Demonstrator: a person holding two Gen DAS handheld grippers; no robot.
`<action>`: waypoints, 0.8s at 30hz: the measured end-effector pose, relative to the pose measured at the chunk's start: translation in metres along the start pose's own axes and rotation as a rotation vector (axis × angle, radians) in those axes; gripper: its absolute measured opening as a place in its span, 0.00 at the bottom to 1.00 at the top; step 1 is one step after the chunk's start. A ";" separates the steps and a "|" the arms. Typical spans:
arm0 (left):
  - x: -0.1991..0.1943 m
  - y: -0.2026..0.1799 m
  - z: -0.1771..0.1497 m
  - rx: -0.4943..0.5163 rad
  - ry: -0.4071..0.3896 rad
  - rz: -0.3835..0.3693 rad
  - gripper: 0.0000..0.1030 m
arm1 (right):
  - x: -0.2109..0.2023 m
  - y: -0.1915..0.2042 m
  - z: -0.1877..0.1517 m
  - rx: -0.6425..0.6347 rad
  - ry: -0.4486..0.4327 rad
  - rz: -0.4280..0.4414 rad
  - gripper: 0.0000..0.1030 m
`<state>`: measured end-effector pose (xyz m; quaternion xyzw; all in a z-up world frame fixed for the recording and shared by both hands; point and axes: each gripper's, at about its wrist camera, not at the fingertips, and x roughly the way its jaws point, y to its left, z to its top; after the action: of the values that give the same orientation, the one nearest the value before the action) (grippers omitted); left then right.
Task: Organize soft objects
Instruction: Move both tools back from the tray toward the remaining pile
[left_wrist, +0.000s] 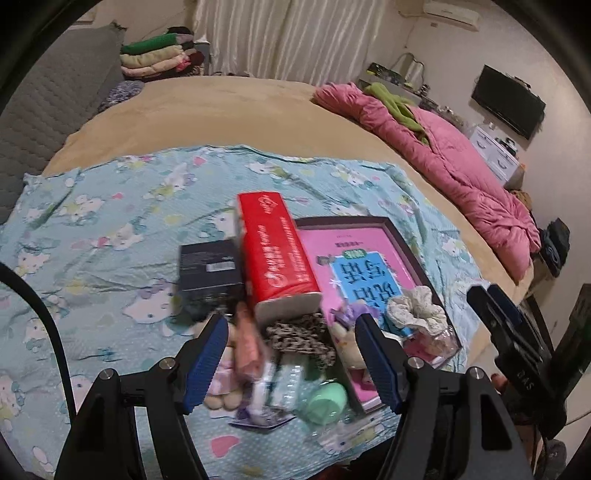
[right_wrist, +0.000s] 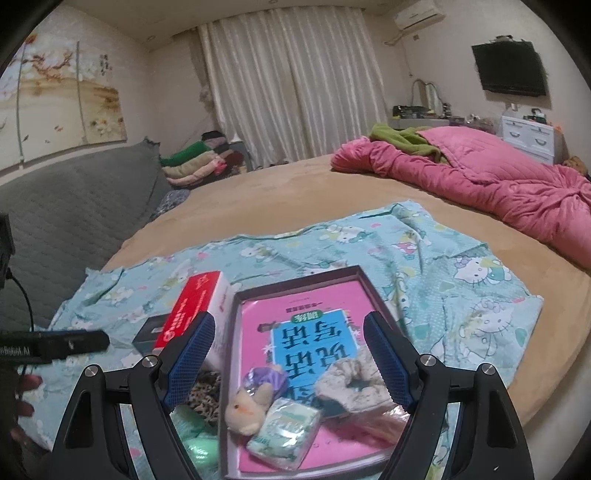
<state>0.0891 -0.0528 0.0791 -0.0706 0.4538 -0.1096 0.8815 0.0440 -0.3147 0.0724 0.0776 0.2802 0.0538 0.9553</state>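
1. The left gripper (left_wrist: 293, 360) hangs over the near clutter with its jaws wide and nothing gripped; blurred small items lie under them.
2. The right gripper (right_wrist: 288, 356) hovers over the tray (right_wrist: 373, 286), jaws wide, holding nothing.
3. In the near end of the tray lie the soft things: a plush toy (right_wrist: 248, 410), a tissue pack (right_wrist: 284, 430) touching it on the right, and a pale scrunchie (right_wrist: 349, 384) just right of those.
4. A purple item (right_wrist: 266, 377) sits just behind the plush toy.
5. All of these rest on a pink book (right_wrist: 306, 325) that fills the tray.
6. Left of the tray, on the cloth (left_wrist: 92, 229), lie a leopard-print fabric (left_wrist: 299, 334) and a green item (left_wrist: 327, 402), both near.
7. A red tissue box (left_wrist: 273, 247) stands tilted just left of the tray, its near end over the leopard fabric.
8. A black box (left_wrist: 208, 269) lies just left of the red one.
9. The cloth covers the near part of a tan bed (right_wrist: 295, 192).
10. A pink quilt (right_wrist: 498, 184) lies bunched at the far right, a green garment (right_wrist: 402, 138) on it.
11. Folded clothes (right_wrist: 195, 158) are stacked at the far left, before the curtain (right_wrist: 295, 81).
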 end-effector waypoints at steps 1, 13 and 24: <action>-0.002 0.003 0.001 -0.004 -0.002 0.003 0.69 | -0.001 0.002 -0.001 0.000 0.006 0.008 0.81; -0.020 0.049 -0.010 -0.081 -0.016 0.029 0.69 | -0.004 0.037 -0.015 -0.080 0.068 0.067 0.81; -0.003 0.061 -0.028 -0.086 0.039 0.028 0.69 | 0.001 0.064 -0.036 -0.210 0.154 0.105 0.81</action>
<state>0.0725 0.0063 0.0512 -0.0997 0.4760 -0.0792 0.8702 0.0213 -0.2476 0.0531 -0.0124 0.3410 0.1386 0.9297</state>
